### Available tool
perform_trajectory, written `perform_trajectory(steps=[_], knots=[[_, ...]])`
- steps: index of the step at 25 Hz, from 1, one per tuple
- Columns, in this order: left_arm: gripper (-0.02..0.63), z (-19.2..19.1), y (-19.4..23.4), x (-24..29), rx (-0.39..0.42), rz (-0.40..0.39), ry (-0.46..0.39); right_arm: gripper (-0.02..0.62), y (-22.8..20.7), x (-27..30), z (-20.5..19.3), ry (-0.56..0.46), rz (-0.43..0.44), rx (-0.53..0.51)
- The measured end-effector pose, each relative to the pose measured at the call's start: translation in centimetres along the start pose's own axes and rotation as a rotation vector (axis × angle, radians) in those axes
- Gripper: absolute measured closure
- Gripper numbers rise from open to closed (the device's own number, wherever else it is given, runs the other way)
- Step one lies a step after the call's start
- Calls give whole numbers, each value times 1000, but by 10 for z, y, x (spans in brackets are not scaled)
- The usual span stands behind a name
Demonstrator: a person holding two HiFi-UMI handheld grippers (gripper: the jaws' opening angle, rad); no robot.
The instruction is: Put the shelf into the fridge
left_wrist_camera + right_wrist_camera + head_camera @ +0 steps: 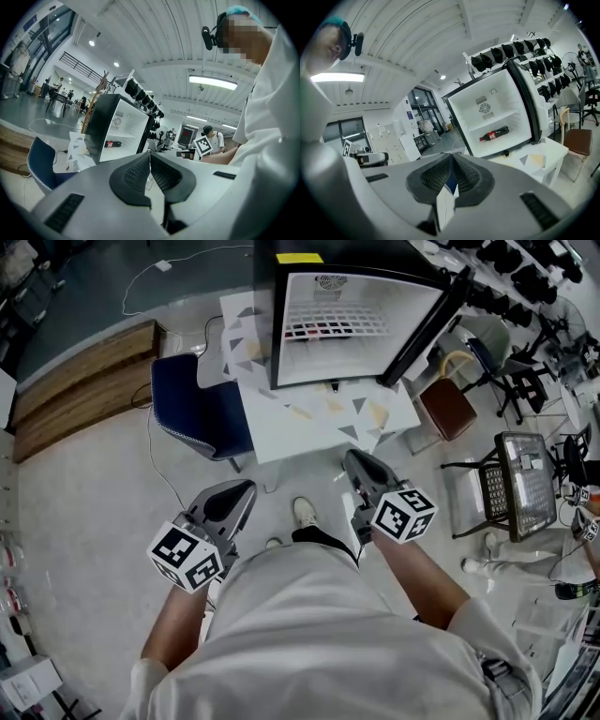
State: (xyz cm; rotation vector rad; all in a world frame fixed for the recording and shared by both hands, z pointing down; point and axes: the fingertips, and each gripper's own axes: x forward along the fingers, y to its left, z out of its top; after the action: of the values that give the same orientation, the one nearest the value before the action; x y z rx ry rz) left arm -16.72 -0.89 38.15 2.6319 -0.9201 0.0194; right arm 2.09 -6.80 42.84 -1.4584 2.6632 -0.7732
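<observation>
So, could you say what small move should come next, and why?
Probably turn right toward the wire shelf, which lies outside the open fridge; the left gripper is shut, empty, and the jaws of the right gripper are closing on a thin white card.

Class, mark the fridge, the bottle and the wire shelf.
fridge (366,357), head view, white interior.
bottle (496,133), right gripper view, its body.
wire shelf (495,493), head view, its grid.

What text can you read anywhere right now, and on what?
No text can be read in any view.
On top of the fridge, the yellow label: too small to read.
On the bottle inside it, the red band: blurred.
On the far wall, the blue sign: too small to read.
</observation>
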Motion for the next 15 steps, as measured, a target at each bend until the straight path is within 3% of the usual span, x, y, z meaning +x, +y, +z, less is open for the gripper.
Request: perform_trajectory(steps=[7,15], knots=[[588,-3,-7,-4,6,-8,-5,568,16,-9,-9,18,12,-117],[588,-9,-16,-7,11,-16,3,568,22,-21,-16,20,22,-116]])
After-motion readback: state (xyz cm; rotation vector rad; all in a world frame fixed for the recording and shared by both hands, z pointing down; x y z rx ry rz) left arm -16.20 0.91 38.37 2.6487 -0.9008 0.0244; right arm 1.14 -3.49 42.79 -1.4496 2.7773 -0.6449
